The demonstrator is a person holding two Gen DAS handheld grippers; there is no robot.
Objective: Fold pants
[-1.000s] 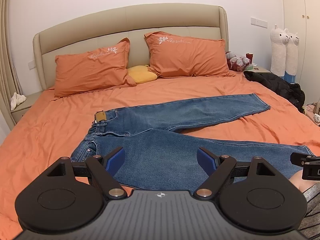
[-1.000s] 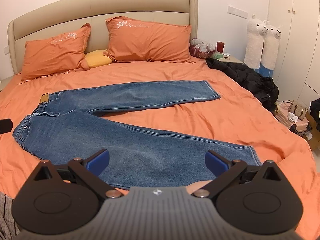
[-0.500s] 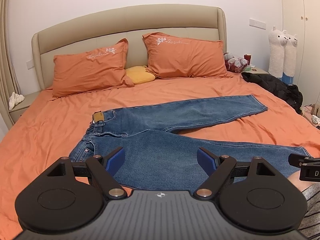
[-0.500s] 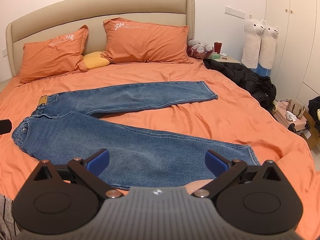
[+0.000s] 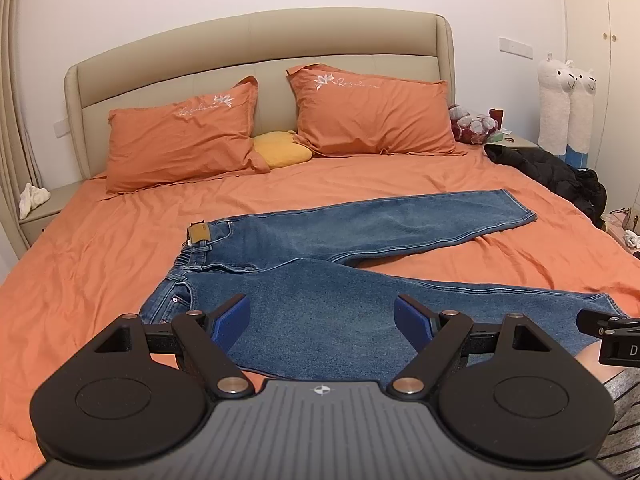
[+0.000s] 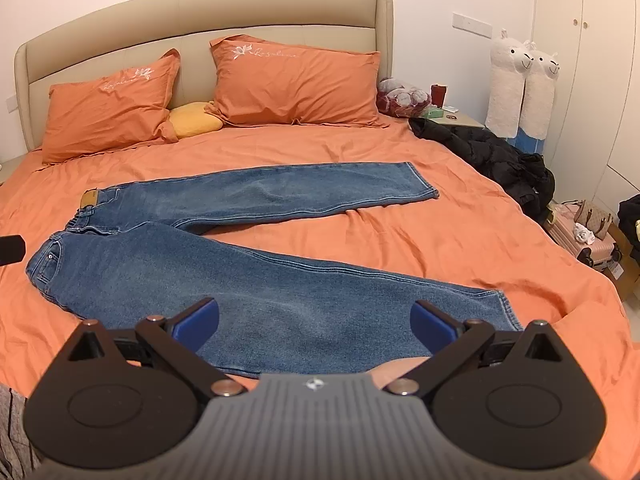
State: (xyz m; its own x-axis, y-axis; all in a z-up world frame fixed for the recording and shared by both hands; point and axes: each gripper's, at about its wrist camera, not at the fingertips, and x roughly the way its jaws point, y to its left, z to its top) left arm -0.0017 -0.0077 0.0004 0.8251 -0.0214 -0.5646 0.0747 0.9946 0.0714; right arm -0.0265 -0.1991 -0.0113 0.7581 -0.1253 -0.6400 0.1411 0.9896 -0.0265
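Flat on the bed (image 5: 120, 248), blue jeans (image 5: 320, 304) are spread just ahead of both claws, unfolded, with the two legs splayed apart in a V. The waistband, with a tan patch (image 5: 199, 233), is seen ahead and to the left of the left claw (image 5: 322, 320); the near leg runs off to the right beneath and past that claw, and the far leg stretches ahead and to the right. The left claw is held released, its blue pads (image 5: 232, 320) wide apart above the seat and thigh of the near leg, with nothing gripped. The right claw (image 6: 314, 324) is likewise released, its pads (image 6: 198, 322) spread over the lower part of the near leg, whose hem lies just ahead of its right pad. Whether either claw touches the denim cannot be told.

Beyond the jeans, two orange pillows (image 5: 180, 136) are propped against a beige headboard (image 5: 256, 40), with a yellow cushion (image 5: 282, 152) between them. Far ahead and right of the right claw, a black jacket (image 6: 488, 156) is draped over the bed's edge, and two white alpaca toys (image 6: 524, 88) are stood by the wall.
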